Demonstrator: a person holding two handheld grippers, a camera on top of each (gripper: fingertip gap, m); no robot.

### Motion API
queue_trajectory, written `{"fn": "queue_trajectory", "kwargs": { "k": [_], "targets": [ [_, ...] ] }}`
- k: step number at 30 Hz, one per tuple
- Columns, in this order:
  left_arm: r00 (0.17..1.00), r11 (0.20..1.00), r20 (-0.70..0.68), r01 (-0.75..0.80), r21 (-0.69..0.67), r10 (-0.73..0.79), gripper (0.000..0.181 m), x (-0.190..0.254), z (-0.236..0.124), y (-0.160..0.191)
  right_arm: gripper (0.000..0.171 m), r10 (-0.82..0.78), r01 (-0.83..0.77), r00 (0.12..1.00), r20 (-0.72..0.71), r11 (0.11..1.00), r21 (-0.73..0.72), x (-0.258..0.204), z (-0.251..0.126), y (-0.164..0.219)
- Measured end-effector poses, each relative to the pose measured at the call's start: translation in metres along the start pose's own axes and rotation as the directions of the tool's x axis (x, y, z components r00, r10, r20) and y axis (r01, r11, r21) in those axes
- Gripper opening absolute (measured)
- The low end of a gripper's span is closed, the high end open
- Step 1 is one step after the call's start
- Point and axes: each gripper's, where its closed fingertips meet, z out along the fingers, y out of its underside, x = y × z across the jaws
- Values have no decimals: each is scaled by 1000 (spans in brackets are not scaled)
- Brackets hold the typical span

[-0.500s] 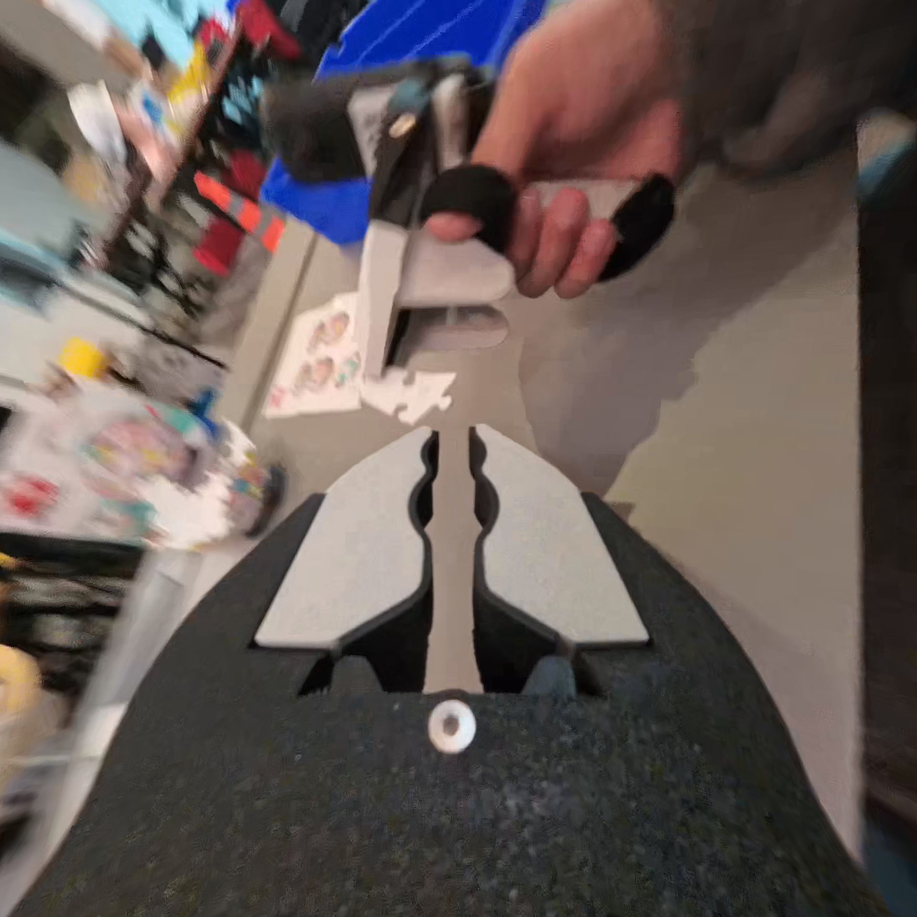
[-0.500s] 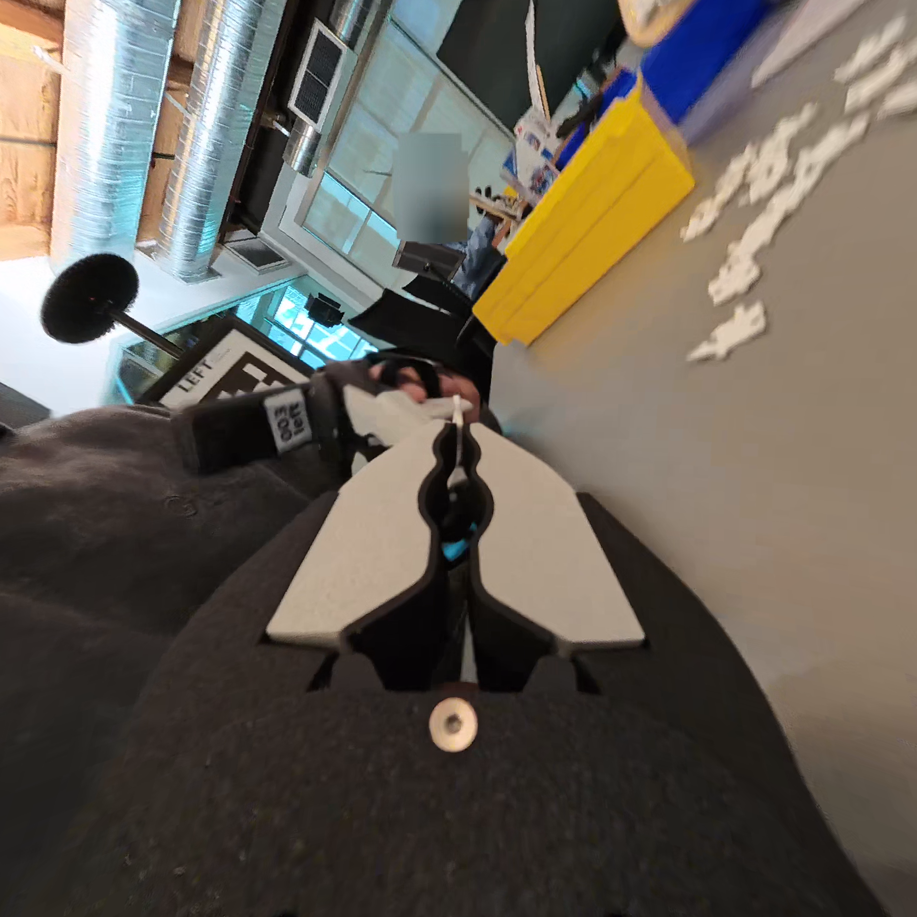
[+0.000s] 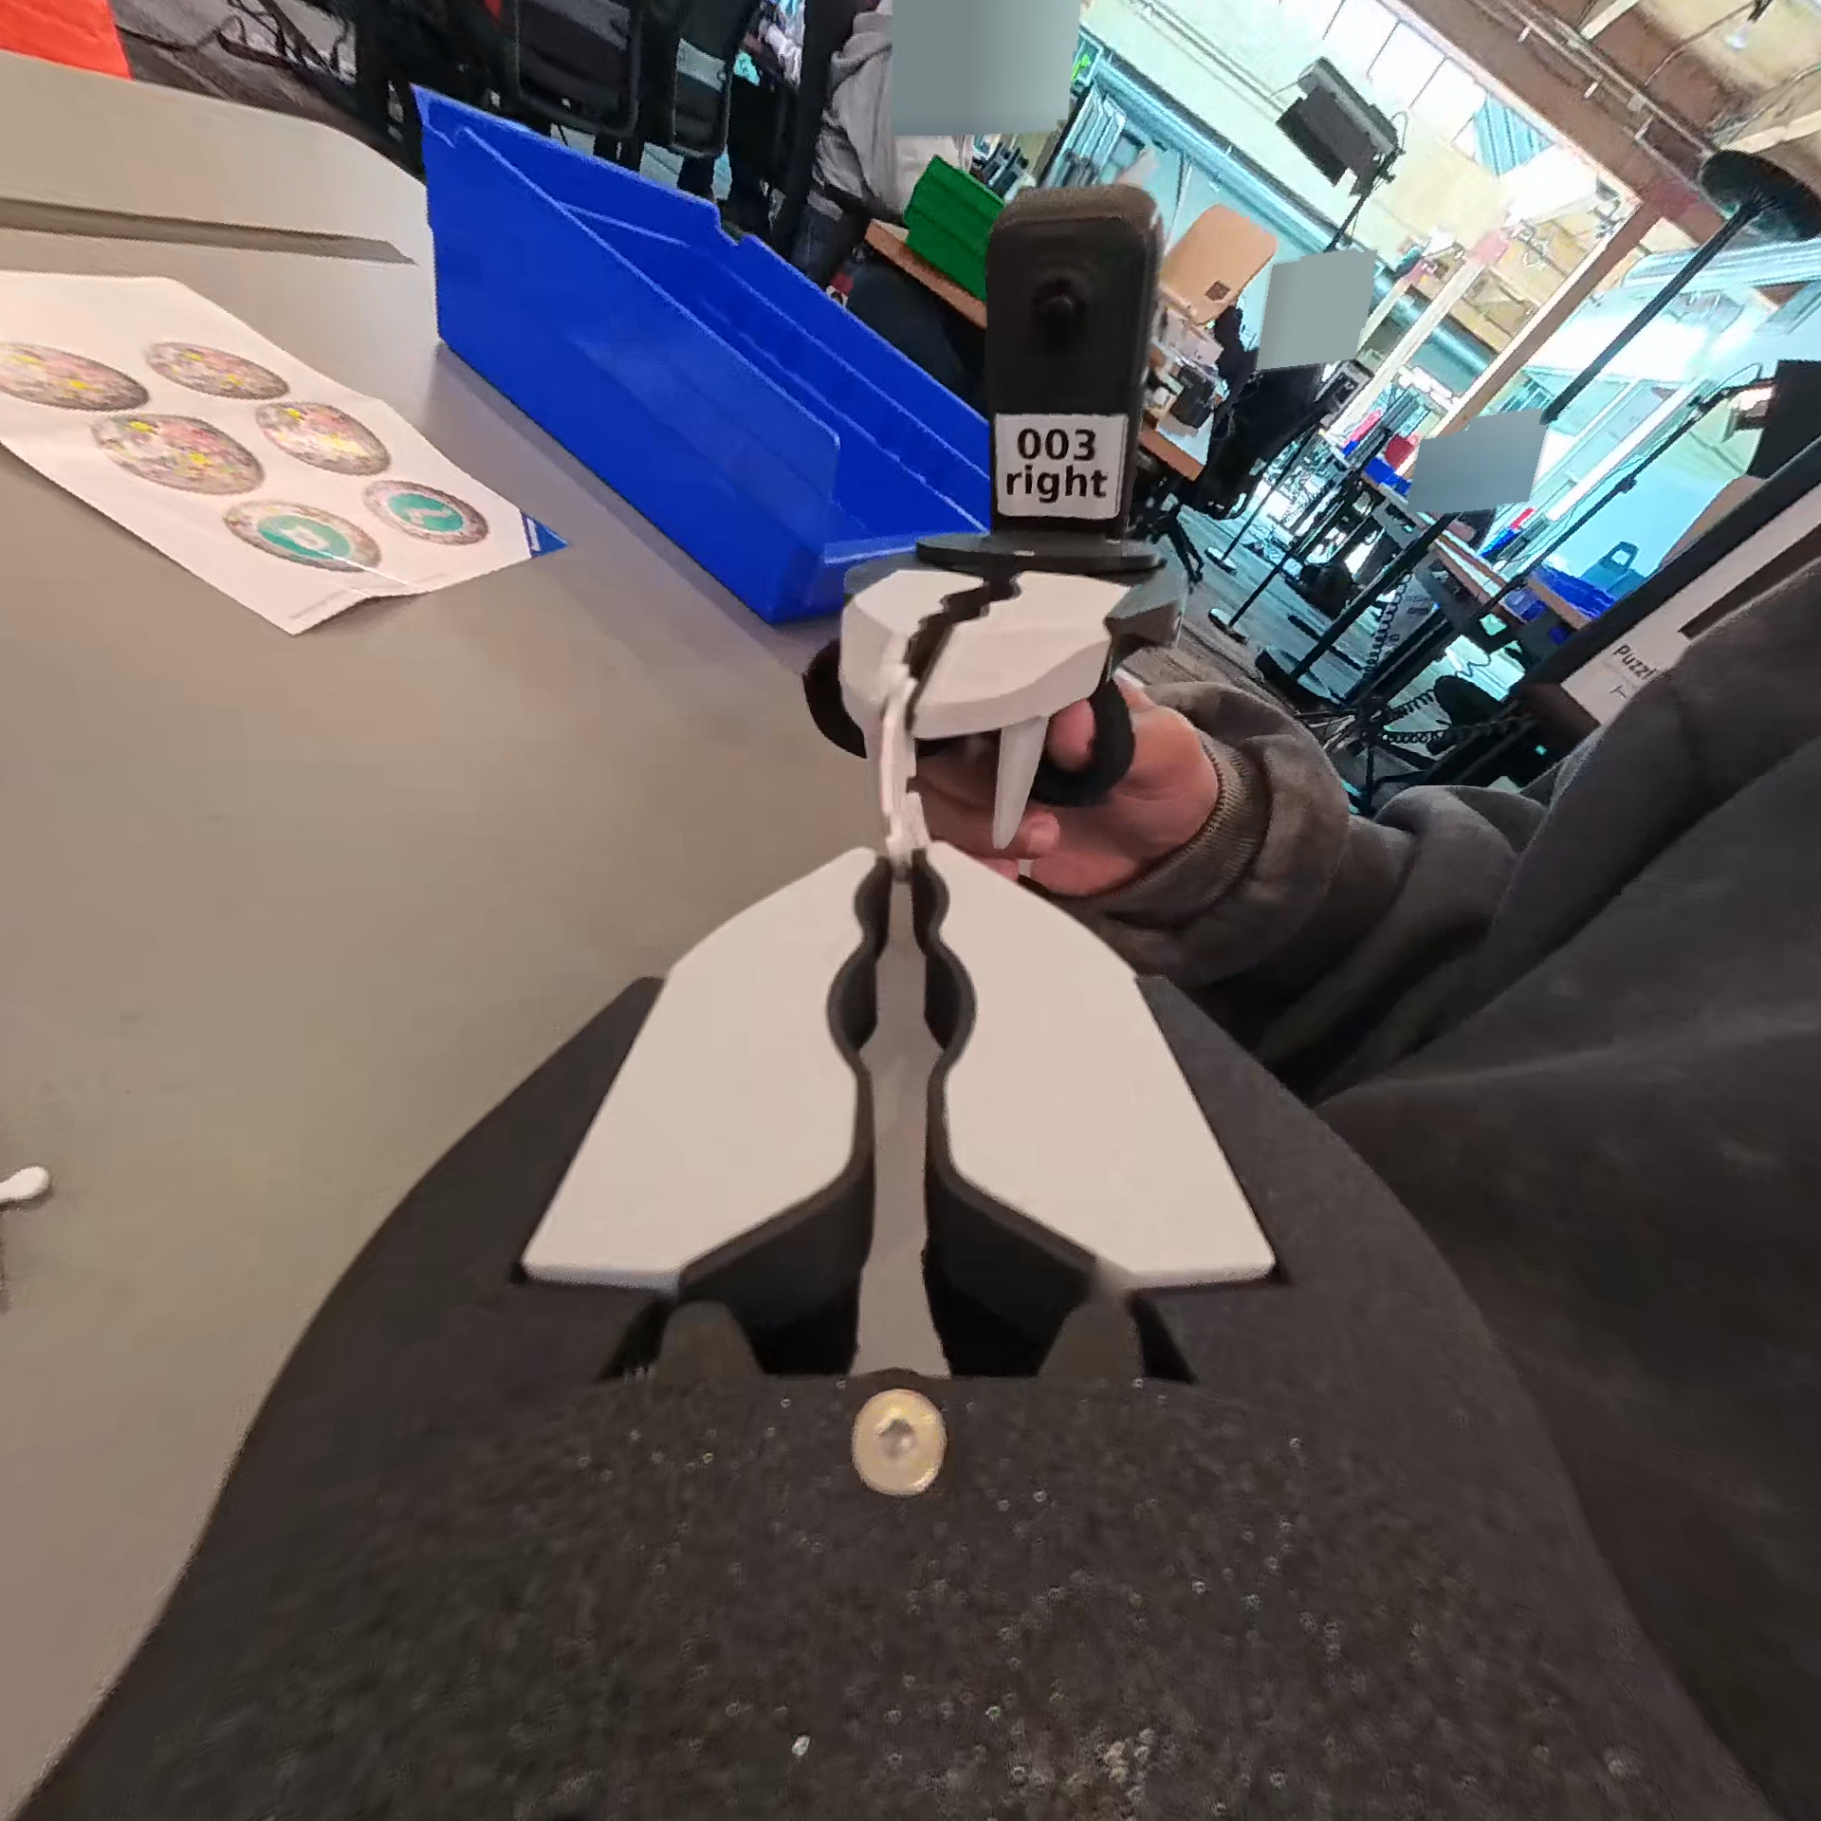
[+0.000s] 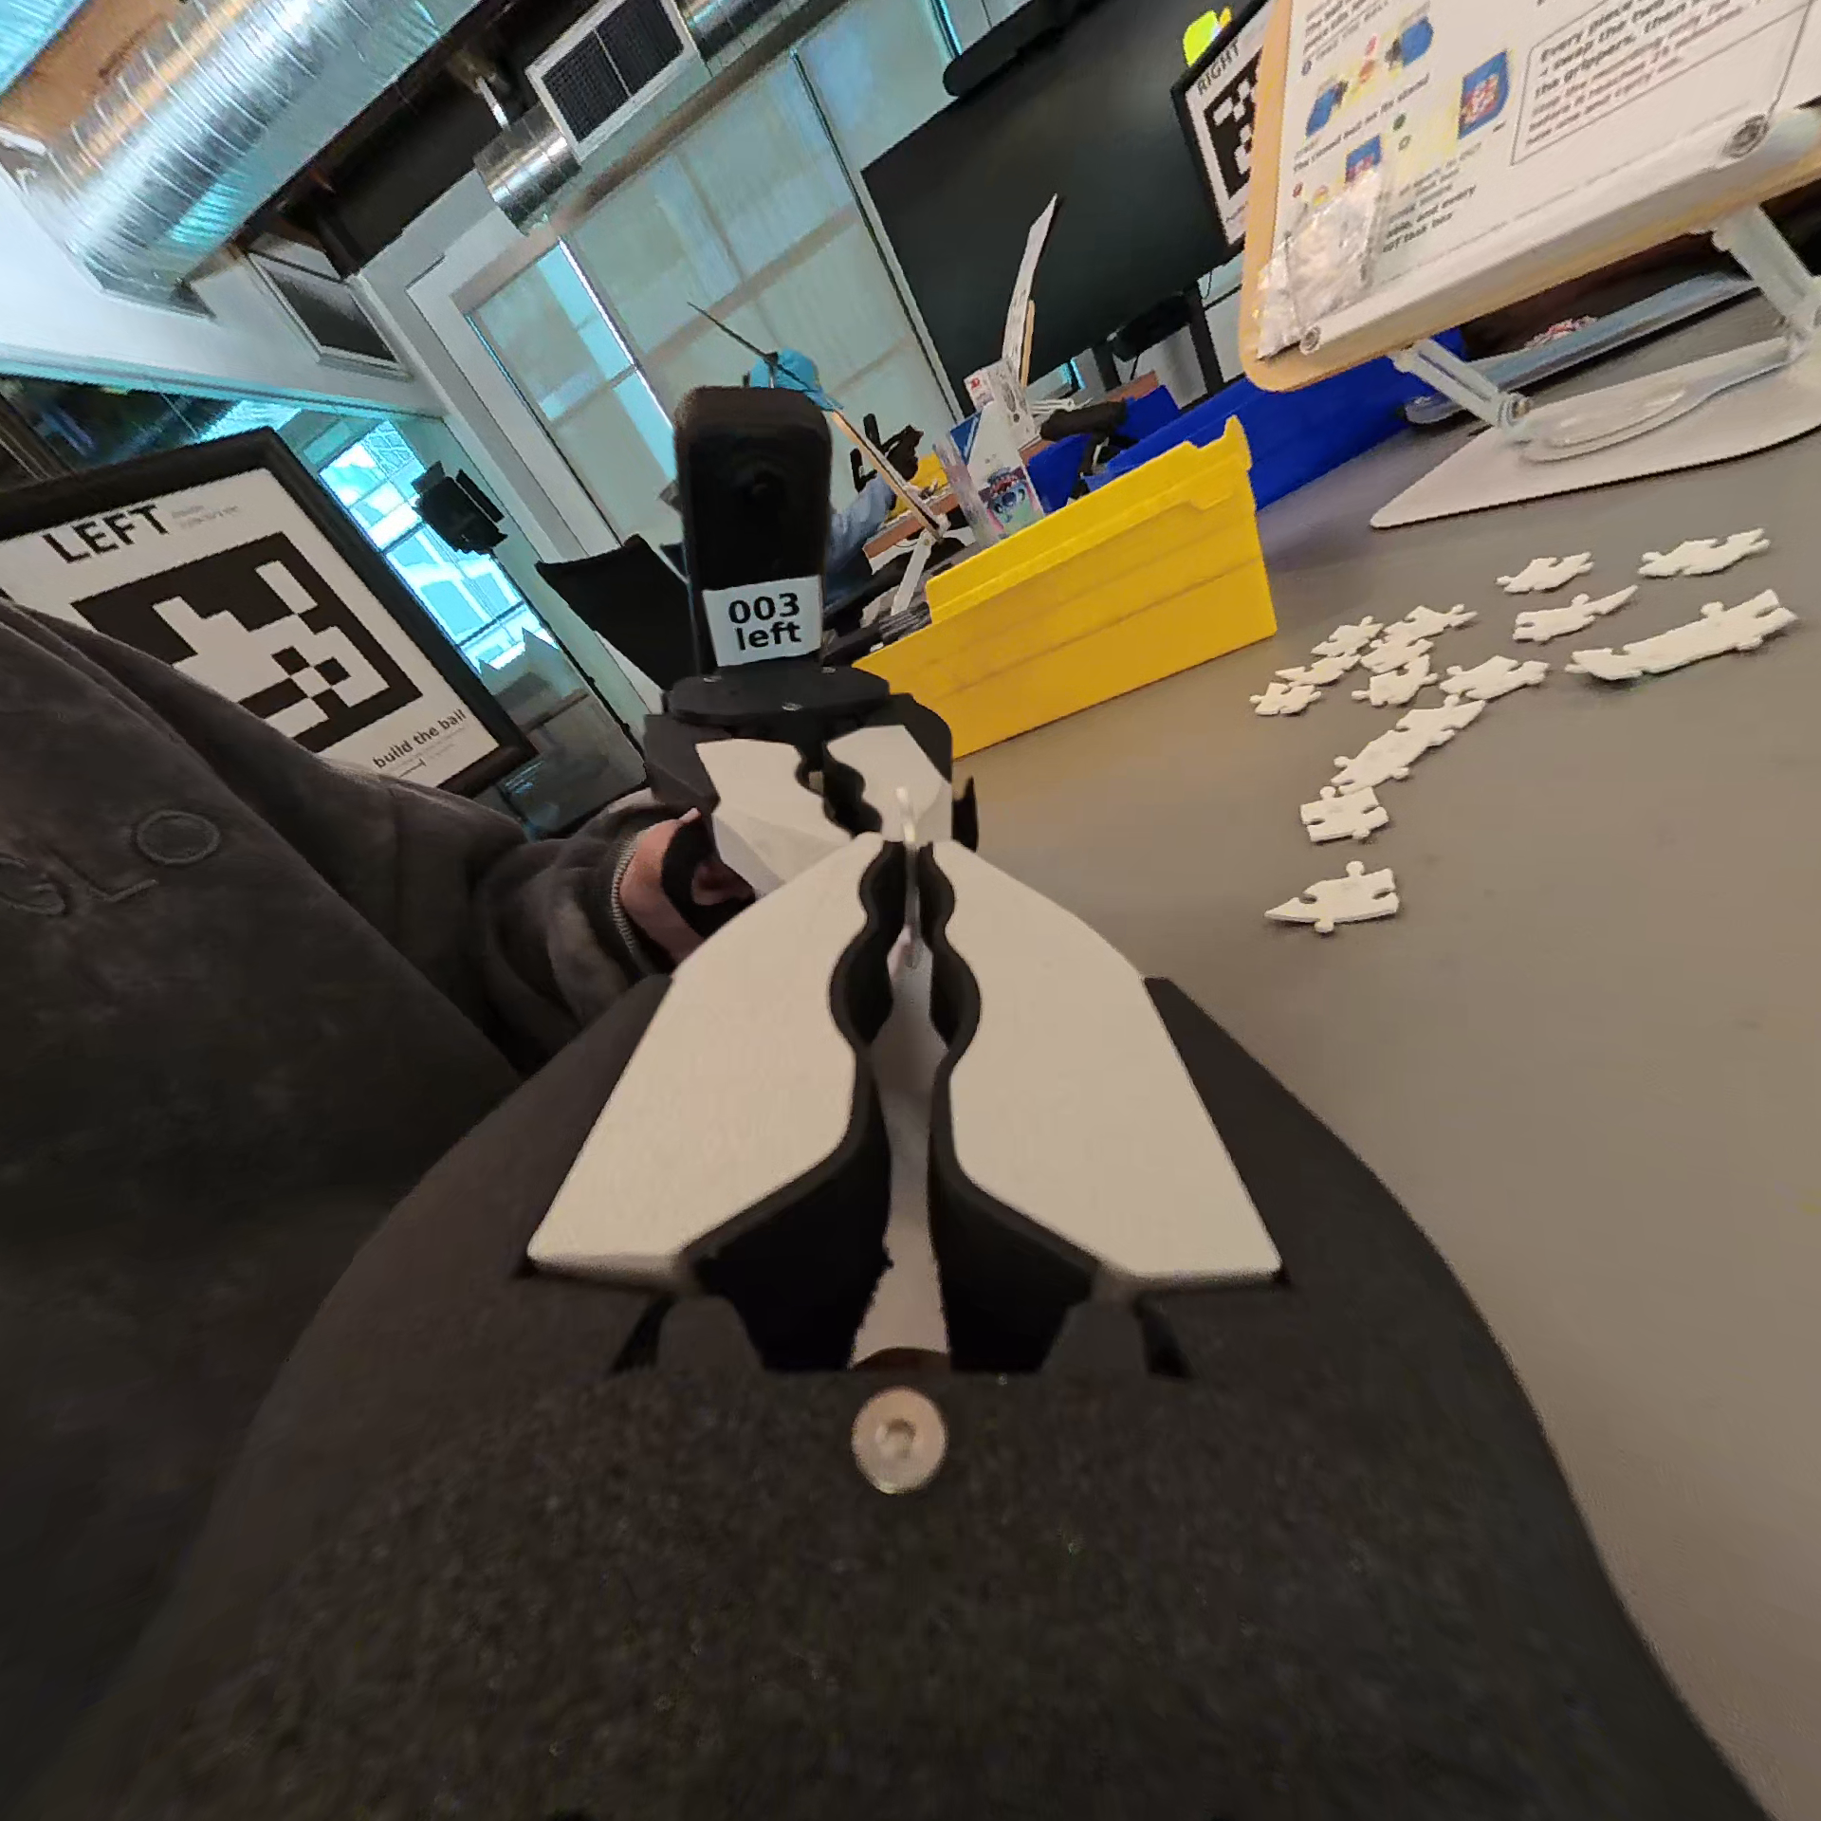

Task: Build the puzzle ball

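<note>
Two hand-held grippers meeting tip to tip over a grey table (image 3: 296, 788).
The left gripper (image 3: 899, 867) and right gripper (image 4: 905, 855) each pinch an end of one white puzzle piece (image 3: 895, 778); loose pieces (image 4: 1399, 680) lie beyond, near a yellow bin (image 4: 1094, 611).

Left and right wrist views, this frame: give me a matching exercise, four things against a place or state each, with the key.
Things:
1. long blue plastic bin
2. yellow plastic bin
3. loose white puzzle pieces
4. printed sheet with round pictures

Place or state:
A. scattered on the grey table, right wrist view
B. lying flat left of the blue bin
C. behind the right gripper, left wrist view
D. behind the left gripper, right wrist view

Pairs: 1-C, 2-D, 3-A, 4-B
</note>
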Motion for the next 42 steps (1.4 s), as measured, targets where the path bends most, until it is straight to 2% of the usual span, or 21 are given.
{"fn": "queue_trajectory", "kwargs": {
  "k": [18,22,24,26,29,33,35,37,39,42],
  "targets": [
    [1000,998,26,-2,-69,4,2,-11,-11,9,2,-83,75,994,-67,990,-118,9,5,14],
    [994,996,76,-80,-38,83,7,-20,-16,-10,2,-172,166,981,-87,983,-76,17,8,-10],
    [977,987,142,-152,-45,157,30,-37,-22,-33,2,-242,240,957,-161,970,-34,36,1,-46],
    [953,974,200,-224,-38,227,38,-55,-29,-65,2,-271,292,937,-221,954,66,58,-10,-95],
    [903,943,273,-325,-76,333,58,-90,-35,-119,2,-364,415,868,-338,905,92,106,-22,-158],
    [801,864,337,-410,-294,495,56,-163,-34,-171,2,-441,490,811,-385,871,32,178,-20,-211],
    [775,848,360,-414,-331,520,56,-203,-29,-194,2,-470,498,810,-351,867,-11,215,-11,-223],
    [802,857,339,-376,-352,491,53,-242,-18,-207,2,-484,495,814,-321,867,-54,256,-2,-225],
    [843,861,282,-341,-378,458,52,-276,-3,-209,2,-459,443,845,-274,888,-122,293,8,-209],
    [878,841,183,-335,-425,443,52,-309,21,-203,2,-449,436,866,-218,893,-109,315,17,-184]
  ]
}}
